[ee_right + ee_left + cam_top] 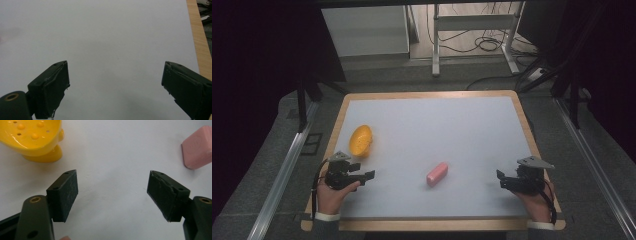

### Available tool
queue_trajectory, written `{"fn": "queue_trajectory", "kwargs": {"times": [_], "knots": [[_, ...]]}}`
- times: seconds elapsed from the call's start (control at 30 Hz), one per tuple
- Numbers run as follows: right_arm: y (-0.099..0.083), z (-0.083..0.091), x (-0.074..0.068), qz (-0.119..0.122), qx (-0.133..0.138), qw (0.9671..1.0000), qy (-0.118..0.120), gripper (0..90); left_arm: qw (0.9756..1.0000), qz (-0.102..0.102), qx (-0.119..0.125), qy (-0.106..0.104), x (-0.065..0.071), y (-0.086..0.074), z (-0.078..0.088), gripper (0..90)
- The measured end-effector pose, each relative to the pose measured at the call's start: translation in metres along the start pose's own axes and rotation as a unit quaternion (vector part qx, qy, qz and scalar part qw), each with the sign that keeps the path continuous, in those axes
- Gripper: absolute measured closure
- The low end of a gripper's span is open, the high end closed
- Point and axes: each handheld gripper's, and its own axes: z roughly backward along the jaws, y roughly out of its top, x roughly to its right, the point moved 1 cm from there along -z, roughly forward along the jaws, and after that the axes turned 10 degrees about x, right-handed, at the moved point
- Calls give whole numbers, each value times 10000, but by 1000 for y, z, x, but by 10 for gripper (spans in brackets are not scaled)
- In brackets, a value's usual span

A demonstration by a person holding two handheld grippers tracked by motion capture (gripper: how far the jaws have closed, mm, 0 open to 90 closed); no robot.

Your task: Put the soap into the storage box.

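A yellow soap dish [361,140] with holes and small bumps sits at the left of the white table top [432,130]. A pink soap bar [437,173] lies near the middle front. My left gripper [366,174] rests at the front left, just below the dish, jaws wide apart with nothing between them. In the left gripper view the left gripper [112,195] stands open, the dish [35,137] is at the upper left and the pink bar [198,147] at the upper right. My right gripper [501,179] is at the front right, open over bare table [112,45].
The table has a wooden rim [527,125], seen also at the right in the right gripper view as the rim [200,42]. Metal rails [287,170] run along both sides. Beyond the table stand a white cabinet [364,30], a desk frame [474,25] and floor cables [489,42].
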Motion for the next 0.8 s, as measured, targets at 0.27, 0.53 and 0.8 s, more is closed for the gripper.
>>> {"fn": "queue_trajectory", "kwargs": {"times": [0.27, 0.53, 0.8], "knots": [[5, 9, 4, -106, 187, 9998, -24, 96, 10000, -32, -28, -29, 0, -1, 0, 253], [4, 7, 1, -23, 111, 9999, 60, 98, 9999, -77, -77, -50, 3, -1, -3, 252], [5, 8, -2, 125, 83, 9999, 7, 98, 9999, -75, -61, -27, 2, -1, -2, 252]]}}
